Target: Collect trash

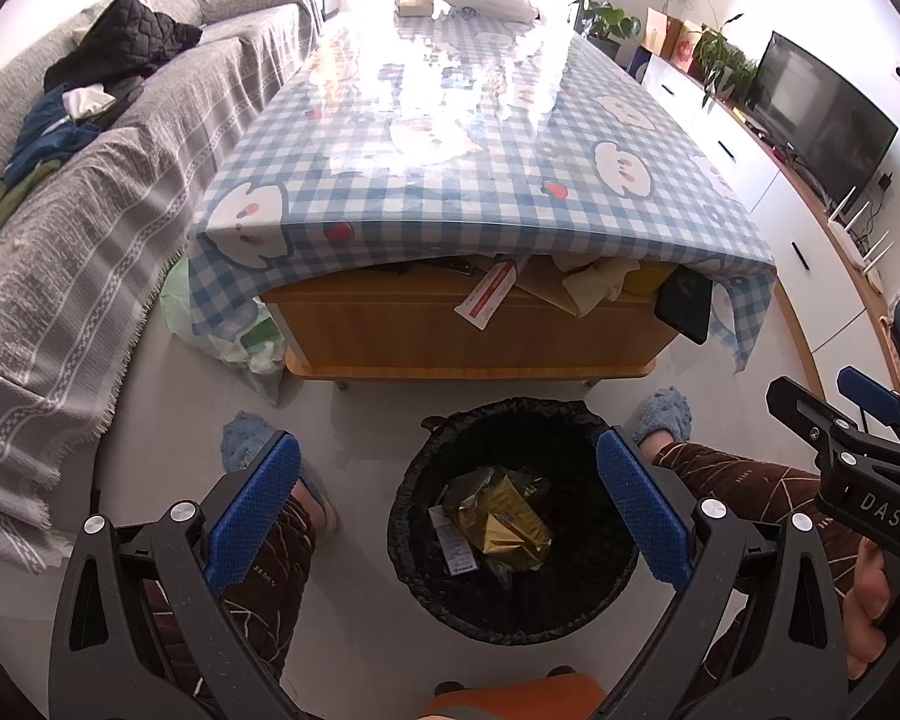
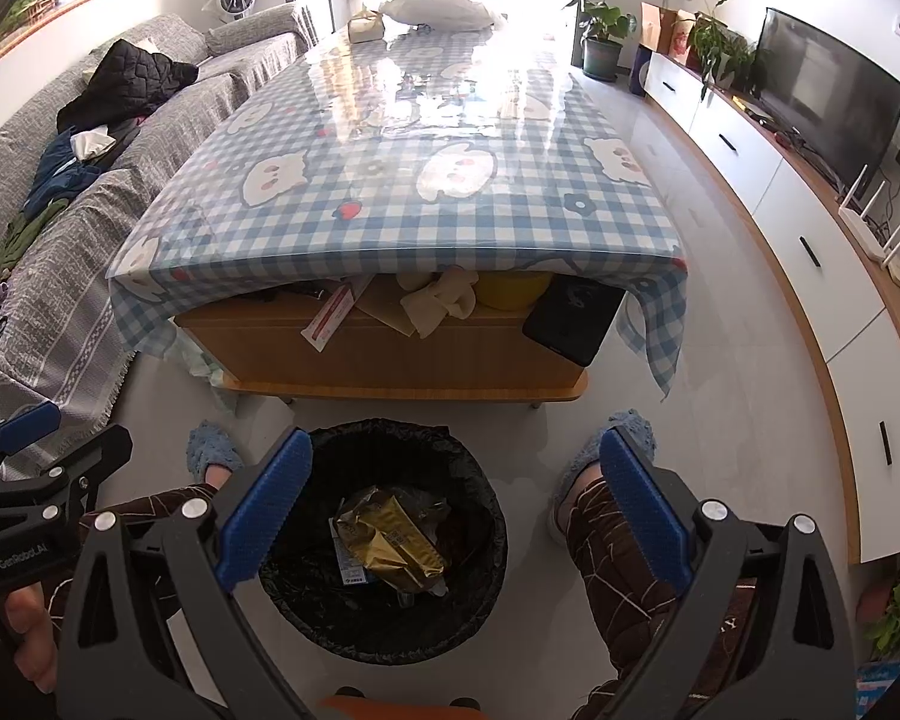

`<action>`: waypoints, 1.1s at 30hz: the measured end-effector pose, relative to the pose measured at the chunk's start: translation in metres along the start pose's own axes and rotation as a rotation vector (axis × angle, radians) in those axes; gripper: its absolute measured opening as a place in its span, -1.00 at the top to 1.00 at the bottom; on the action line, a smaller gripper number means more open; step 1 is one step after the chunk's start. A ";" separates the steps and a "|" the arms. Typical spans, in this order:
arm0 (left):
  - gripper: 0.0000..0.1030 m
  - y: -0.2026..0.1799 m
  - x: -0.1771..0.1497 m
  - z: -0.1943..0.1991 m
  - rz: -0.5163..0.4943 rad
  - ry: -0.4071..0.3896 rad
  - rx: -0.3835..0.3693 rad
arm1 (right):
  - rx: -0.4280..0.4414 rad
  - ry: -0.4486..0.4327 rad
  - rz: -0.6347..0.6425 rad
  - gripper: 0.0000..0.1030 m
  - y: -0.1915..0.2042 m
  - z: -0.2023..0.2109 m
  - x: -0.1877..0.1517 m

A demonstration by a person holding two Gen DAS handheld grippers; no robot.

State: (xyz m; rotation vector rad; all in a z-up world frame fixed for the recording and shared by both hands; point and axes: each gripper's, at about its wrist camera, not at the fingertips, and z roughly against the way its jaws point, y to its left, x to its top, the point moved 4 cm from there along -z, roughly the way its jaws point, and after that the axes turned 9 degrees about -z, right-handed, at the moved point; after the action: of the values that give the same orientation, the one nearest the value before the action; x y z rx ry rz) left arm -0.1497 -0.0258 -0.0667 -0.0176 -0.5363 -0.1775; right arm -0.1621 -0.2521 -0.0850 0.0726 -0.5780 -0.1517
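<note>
Left gripper (image 1: 450,510) agape over bin (image 1: 513,600); wrapper (image 1: 510,525) print illegible.

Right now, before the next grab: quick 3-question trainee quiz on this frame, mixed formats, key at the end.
1. True or false: the left claw and the right claw are both open and carry nothing.
2. Multiple choice: the gold wrapper lies A) on the checked tablecloth B) inside the black-lined bin C) on the sofa.
3. Fill in: the bin stands on the floor between the person's two blue ____.

Key: 1 true; 2 B; 3 slippers.
</note>
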 end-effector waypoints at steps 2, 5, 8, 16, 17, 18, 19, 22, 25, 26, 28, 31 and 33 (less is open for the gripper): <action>-0.88 0.000 0.000 0.000 -0.001 0.000 0.000 | -0.001 0.000 -0.001 -0.80 0.000 -0.001 -0.001; -0.88 0.000 0.000 -0.001 -0.002 0.000 0.001 | 0.000 -0.001 -0.001 -0.80 0.000 -0.001 -0.001; -0.88 0.000 -0.001 0.000 0.002 0.002 -0.001 | -0.001 0.000 -0.002 -0.80 0.000 -0.001 -0.001; -0.88 0.000 -0.001 -0.001 -0.005 0.001 -0.003 | 0.000 0.000 -0.001 -0.80 0.000 -0.001 0.000; -0.88 0.000 -0.001 -0.001 -0.006 0.001 -0.004 | 0.000 0.000 -0.001 -0.80 0.000 -0.001 -0.001; -0.88 0.000 -0.001 -0.001 -0.007 0.000 -0.005 | -0.001 0.000 -0.002 -0.80 0.000 -0.001 0.000; -0.88 0.000 -0.001 -0.001 -0.008 0.000 -0.005 | -0.001 0.000 -0.002 -0.80 0.000 -0.001 0.000; -0.88 0.000 -0.001 -0.001 -0.004 -0.002 -0.006 | -0.001 -0.001 -0.003 -0.80 0.000 -0.001 -0.001; -0.88 0.000 0.000 -0.003 -0.004 0.003 -0.011 | -0.001 0.000 0.000 -0.80 0.000 -0.001 -0.001; -0.88 0.000 0.001 -0.003 -0.001 0.004 -0.011 | 0.000 0.000 -0.001 -0.80 0.000 -0.001 -0.001; -0.88 0.000 0.003 -0.002 0.001 0.000 -0.014 | 0.000 0.000 -0.002 -0.80 0.000 -0.001 -0.001; -0.88 0.002 0.004 -0.002 0.002 -0.003 -0.006 | 0.000 0.001 -0.002 -0.80 0.000 -0.001 -0.001; -0.88 0.002 0.004 -0.002 -0.001 -0.002 -0.006 | -0.001 0.001 -0.001 -0.80 0.000 -0.001 0.000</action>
State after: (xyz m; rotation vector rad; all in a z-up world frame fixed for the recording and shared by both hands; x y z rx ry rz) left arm -0.1452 -0.0249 -0.0661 -0.0231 -0.5379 -0.1798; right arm -0.1620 -0.2522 -0.0857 0.0720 -0.5773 -0.1530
